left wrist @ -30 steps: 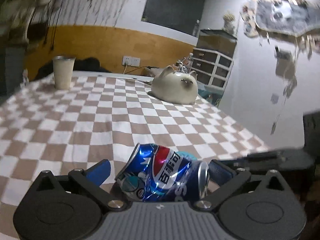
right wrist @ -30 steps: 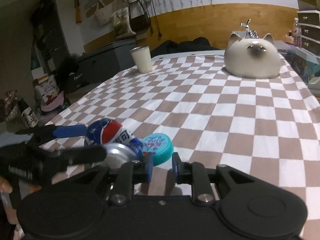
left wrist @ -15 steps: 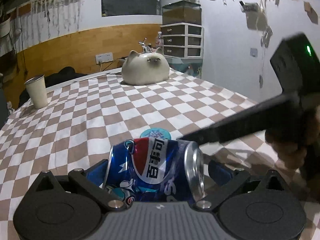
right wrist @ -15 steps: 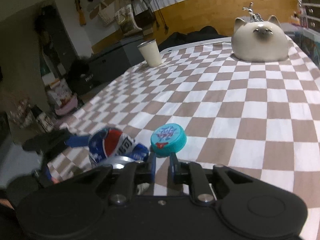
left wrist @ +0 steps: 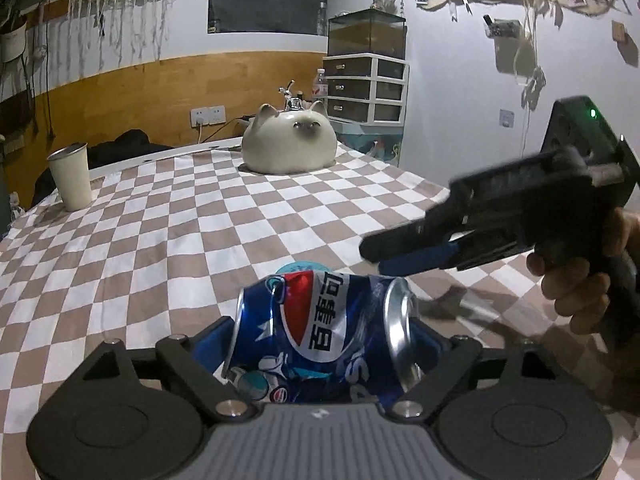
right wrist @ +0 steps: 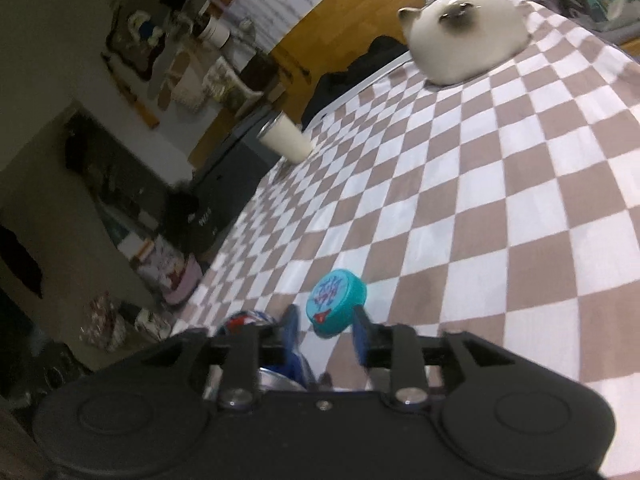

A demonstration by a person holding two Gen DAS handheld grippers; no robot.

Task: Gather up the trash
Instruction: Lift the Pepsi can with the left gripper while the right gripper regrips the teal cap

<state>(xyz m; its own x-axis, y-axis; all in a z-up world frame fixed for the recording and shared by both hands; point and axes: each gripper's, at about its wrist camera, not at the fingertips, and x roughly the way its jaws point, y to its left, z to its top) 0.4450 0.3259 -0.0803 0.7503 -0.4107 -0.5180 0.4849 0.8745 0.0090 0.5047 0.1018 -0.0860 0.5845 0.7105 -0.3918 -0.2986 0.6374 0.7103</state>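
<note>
A crushed blue Pepsi can (left wrist: 324,336) lies crosswise between the blue fingers of my left gripper (left wrist: 324,340). Its jaws are closing and the pads meet the can's two ends. A teal bottle cap (right wrist: 336,304) sits tilted on the checkered cloth just beyond the can, peeking over it as a teal rim (left wrist: 298,268). My right gripper (right wrist: 326,320) is rolled to one side with its jaws opening. The cap stands between its fingertips with a gap on the left side. From the left wrist view the right gripper (left wrist: 374,258) comes in from the right, held by a hand (left wrist: 576,288).
A cream cat-shaped ornament (left wrist: 290,144) sits at the far end of the checkered table (left wrist: 200,220). A cream cup (left wrist: 72,176) stands at the far left corner. White drawers (left wrist: 366,92) stand behind the table. Left of the table's edge (right wrist: 224,248) the floor holds bags and clutter.
The left fingers have drawn in against the can's ends. The right gripper has rolled sideways and widened its jaws around the cap. In the left wrist view it has pulled back to the right.
</note>
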